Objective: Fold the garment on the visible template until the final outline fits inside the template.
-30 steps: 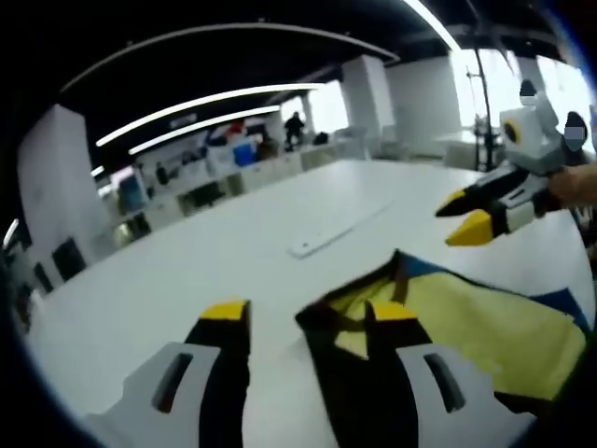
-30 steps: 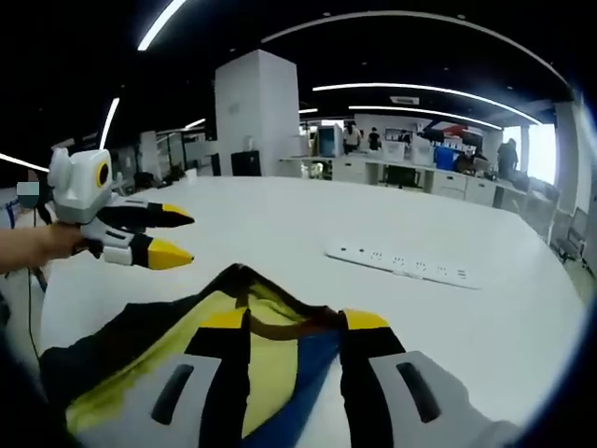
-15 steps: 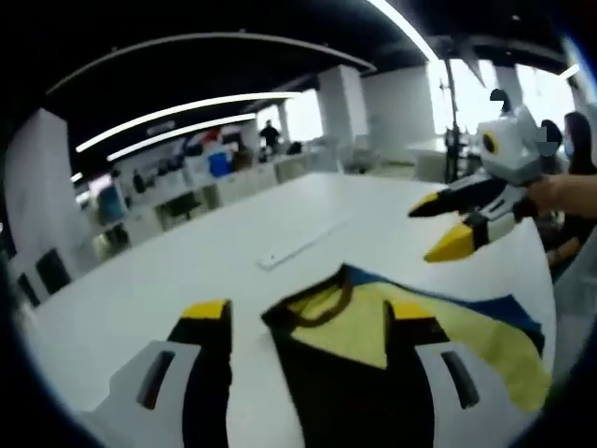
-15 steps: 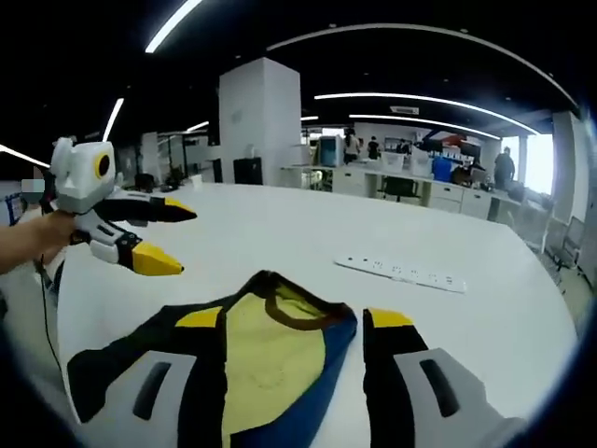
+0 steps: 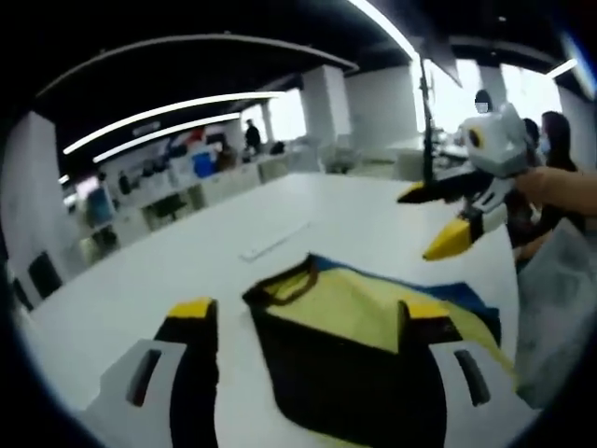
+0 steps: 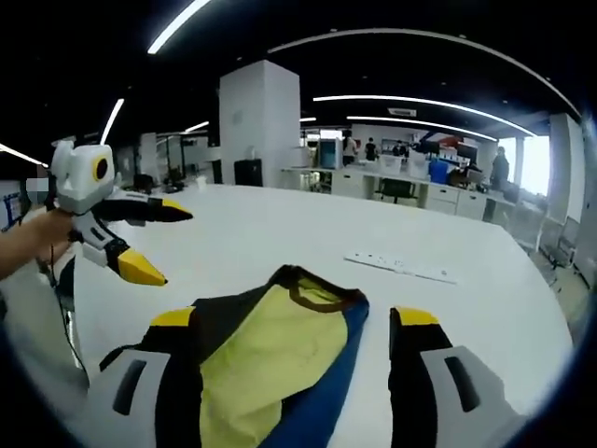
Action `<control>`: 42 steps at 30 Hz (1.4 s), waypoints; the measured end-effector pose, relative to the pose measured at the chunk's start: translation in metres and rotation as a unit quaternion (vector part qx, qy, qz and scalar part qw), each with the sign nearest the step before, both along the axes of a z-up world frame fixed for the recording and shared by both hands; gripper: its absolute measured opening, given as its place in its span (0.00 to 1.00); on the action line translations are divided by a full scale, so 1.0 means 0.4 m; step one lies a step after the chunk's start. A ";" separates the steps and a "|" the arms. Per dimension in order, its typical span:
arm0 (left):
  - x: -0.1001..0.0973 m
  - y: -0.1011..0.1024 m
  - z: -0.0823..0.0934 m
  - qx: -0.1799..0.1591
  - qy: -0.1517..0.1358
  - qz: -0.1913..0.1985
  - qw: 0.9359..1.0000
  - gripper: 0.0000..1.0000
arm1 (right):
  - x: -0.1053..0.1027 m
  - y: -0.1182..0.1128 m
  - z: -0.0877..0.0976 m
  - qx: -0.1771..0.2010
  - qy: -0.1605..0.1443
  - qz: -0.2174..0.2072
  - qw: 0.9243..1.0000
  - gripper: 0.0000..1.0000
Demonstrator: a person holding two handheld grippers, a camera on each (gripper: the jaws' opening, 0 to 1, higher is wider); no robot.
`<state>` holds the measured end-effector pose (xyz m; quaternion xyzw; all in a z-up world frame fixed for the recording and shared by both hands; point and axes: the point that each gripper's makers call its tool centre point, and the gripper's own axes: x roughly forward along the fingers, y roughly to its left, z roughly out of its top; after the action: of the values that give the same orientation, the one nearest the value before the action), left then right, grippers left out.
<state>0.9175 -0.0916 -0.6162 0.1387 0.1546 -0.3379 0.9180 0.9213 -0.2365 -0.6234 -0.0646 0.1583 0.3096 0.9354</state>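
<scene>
A black, yellow and blue garment [image 5: 350,327] lies on the white table [image 5: 168,280], its brown-edged collar pointing away from me. My left gripper [image 5: 308,313] stands open, and its right jaw overlaps the garment's yellow panel. In the right gripper view the garment [image 6: 270,345] lies between the wide-apart jaws of my open right gripper [image 6: 294,317]. The right gripper [image 5: 427,221] hovers above the table at the upper right of the left gripper view, its jaws spread. The left gripper [image 6: 166,245] hangs at the left of the right gripper view, also spread.
A white power strip [image 5: 275,241] lies on the table beyond the garment; the power strip [image 6: 401,266] sits right of the collar in the right gripper view. A hand [image 6: 28,245] holds the left gripper. A person [image 5: 560,140] stands at the table's right side. Desks and pillars lie beyond.
The jaws in both views have spread wider. Both cameras have shifted, and the garment now lies flatter and more fully in view. The other gripper in each view stays open above the table.
</scene>
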 end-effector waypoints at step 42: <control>-0.321 -0.007 -0.103 -0.017 0.070 0.008 0.997 1.00 | -0.264 -0.124 -0.234 -0.070 0.113 0.012 0.991 0.70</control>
<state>0.7891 -0.0945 -0.6575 0.0980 0.2136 -0.3422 0.9098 0.8157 -0.2861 -0.7170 -0.0963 0.2831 0.3139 0.9011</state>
